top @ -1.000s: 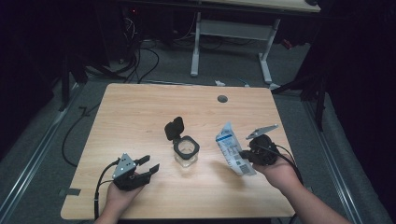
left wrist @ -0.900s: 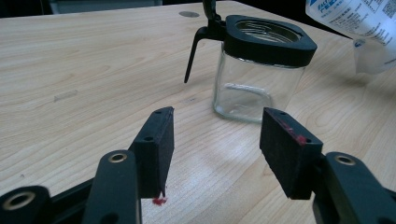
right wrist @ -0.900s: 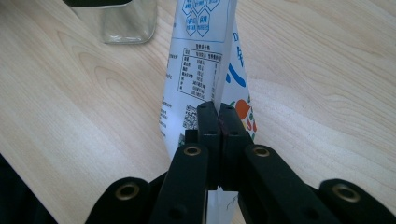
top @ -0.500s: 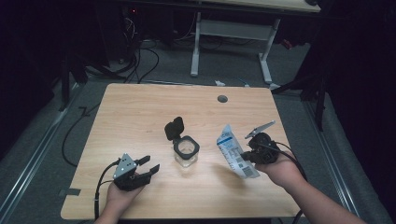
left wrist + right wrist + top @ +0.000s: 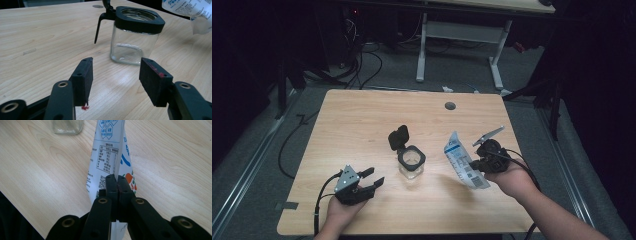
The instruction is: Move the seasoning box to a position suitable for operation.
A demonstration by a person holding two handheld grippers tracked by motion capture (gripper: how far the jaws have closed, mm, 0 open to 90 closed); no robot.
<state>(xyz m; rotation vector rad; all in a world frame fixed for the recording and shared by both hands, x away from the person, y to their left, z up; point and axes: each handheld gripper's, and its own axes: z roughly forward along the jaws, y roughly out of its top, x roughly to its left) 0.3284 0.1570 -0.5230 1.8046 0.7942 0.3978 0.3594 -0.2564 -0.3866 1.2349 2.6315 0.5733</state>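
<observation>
Jar (image 5: pixel 412 162) mid-surface, lid flipped open, empty. Pouch (image 5: pixel 464 165) lifted just right of jar, pinched in my right gripper (image 5: pixel 475 164), jaws clamped tight. Left gripper (image 5: pixel 373 181) near jar, jaws wide, holding nothing. Filling not yet begun, I judge.

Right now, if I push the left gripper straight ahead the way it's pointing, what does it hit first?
Most likely the glass jar: it stands ahead of the open left gripper, a little right of centre, with bare table between. Depth is hard to judge, so the right-hand pad may meet it first.
</observation>
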